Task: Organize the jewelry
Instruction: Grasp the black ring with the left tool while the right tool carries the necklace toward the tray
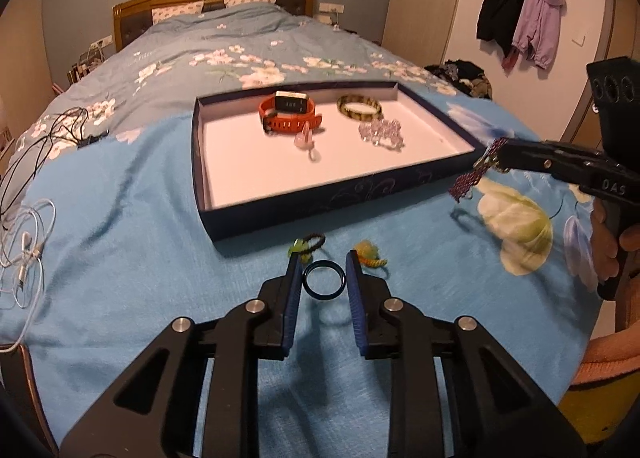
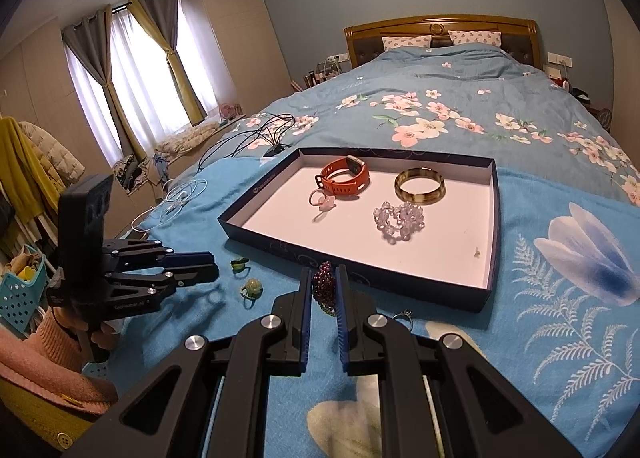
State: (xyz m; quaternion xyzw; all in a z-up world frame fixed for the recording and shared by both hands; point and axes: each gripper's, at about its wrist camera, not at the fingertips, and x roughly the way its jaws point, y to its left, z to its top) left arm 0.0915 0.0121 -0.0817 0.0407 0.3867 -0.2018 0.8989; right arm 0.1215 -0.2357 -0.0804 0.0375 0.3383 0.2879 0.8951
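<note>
A dark blue tray point(image 1: 340, 193) point(image 2: 360, 278) lies on the bed, holding an orange watch point(image 1: 290, 115) point(image 2: 345, 177), a tortoiseshell bangle point(image 1: 359, 106) point(image 2: 420, 184), a clear bead bracelet point(image 1: 382, 131) point(image 2: 400, 219) and a pink ring point(image 1: 306, 139) point(image 2: 322, 201). My left gripper point(image 1: 323, 278) point(image 2: 210, 268) is shut on a dark blue ring point(image 1: 323, 282), held above the blanket. My right gripper point(image 2: 325, 290) point(image 1: 496, 157) is shut on a purple bead bracelet point(image 2: 325, 284) point(image 1: 474, 173) by the tray's near edge. Two green hair ties point(image 2: 240, 264) point(image 2: 252, 288) point(image 1: 306, 246) point(image 1: 370, 254) and a silver ring point(image 2: 402, 316) lie before the tray.
Black cables point(image 1: 52, 133) point(image 2: 260, 133) and white cables point(image 1: 24, 254) point(image 2: 176, 197) lie on the blanket left of the tray. The bed's edge and a teal basket point(image 2: 22, 294) are at the left of the right wrist view. Coats point(image 1: 520, 13) hang on the wall.
</note>
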